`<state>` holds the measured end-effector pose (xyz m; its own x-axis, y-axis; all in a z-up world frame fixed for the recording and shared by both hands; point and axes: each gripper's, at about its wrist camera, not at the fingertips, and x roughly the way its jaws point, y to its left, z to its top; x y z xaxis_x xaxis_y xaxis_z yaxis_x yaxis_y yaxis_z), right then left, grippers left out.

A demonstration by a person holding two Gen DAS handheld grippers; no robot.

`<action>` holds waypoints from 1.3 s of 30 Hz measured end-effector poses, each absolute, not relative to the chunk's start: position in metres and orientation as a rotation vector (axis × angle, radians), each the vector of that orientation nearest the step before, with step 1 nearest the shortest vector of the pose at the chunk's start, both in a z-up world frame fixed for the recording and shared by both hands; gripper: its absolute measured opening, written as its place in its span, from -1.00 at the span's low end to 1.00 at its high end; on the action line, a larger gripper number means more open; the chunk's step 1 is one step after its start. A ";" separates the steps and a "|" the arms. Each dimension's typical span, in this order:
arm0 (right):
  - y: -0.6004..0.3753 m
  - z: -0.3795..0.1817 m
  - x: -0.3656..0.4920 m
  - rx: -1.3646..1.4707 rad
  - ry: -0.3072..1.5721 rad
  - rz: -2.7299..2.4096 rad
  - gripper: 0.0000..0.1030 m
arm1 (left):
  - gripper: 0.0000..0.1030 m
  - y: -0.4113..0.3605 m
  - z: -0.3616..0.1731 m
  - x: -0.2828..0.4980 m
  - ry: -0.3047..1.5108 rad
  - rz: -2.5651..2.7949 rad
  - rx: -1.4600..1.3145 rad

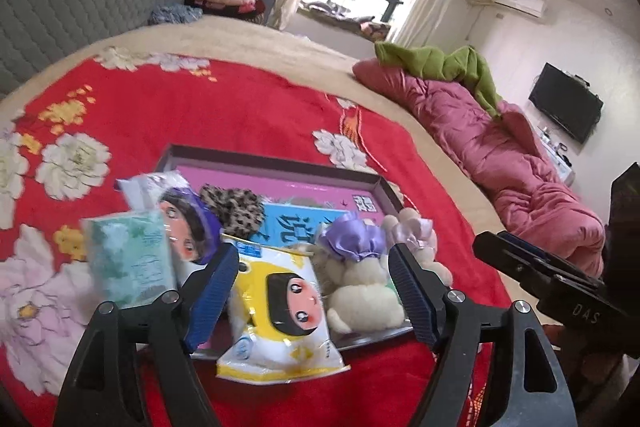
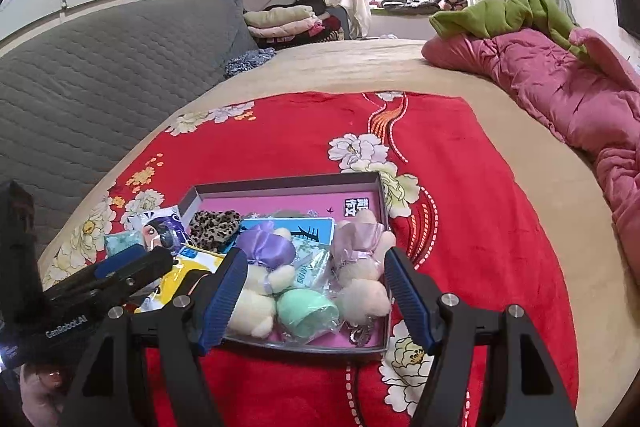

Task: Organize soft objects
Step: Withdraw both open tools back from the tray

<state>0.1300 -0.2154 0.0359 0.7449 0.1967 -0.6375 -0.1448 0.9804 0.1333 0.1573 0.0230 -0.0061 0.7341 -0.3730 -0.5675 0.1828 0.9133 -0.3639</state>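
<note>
1. A bed (image 2: pixel 400 67) with a tan cover fills the room; a red flowered blanket (image 2: pixel 460 187) lies across it, with a rumpled pink quilt (image 2: pixel 560 87) and a green cloth (image 2: pixel 508 11) along its far right side.
2. A shallow tray (image 2: pixel 280 183) with a pink floor sits on the blanket, its long axis running left to right.
3. Inside the tray are two cream plush bears, one with a purple bow (image 2: pixel 256 291) and one with a pale lilac bow (image 2: pixel 364 279), a mint-green soft object in clear wrap (image 2: pixel 306 309) between them, and a leopard-print piece (image 2: pixel 214 227) at the back left.
4. A yellow cartoon tissue pack (image 1: pixel 280 311) lies over the tray's near left edge, its long axis pointing away from the camera; a purple pack (image 1: pixel 180 219) and a blurred green pack (image 1: pixel 128 263) are just left.
5. The left tongs (image 1: pixel 312 295) are spread wide, holding nothing, with the yellow pack and purple-bow bear between the fingers.
6. The right tongs (image 2: pixel 316 299) are likewise wide apart and empty, over the tray's near edge.
</note>
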 end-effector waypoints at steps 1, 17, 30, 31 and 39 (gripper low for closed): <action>-0.214 0.038 0.128 0.068 0.701 0.189 0.37 | 0.53 0.024 -0.003 0.153 0.671 -0.300 -0.287; -0.181 0.045 0.080 0.068 0.645 0.178 0.38 | 0.54 0.062 0.049 0.080 0.585 -0.139 -0.256; -0.174 0.041 0.041 -0.007 0.661 0.158 0.39 | 0.54 0.059 0.057 0.032 0.657 -0.041 -0.207; -0.174 0.043 0.038 -0.011 0.655 0.158 0.39 | 0.54 0.057 0.055 0.030 0.671 -0.039 -0.205; -0.172 0.050 0.008 -0.014 0.619 0.183 0.39 | 0.54 0.039 0.047 0.010 0.699 -0.041 -0.179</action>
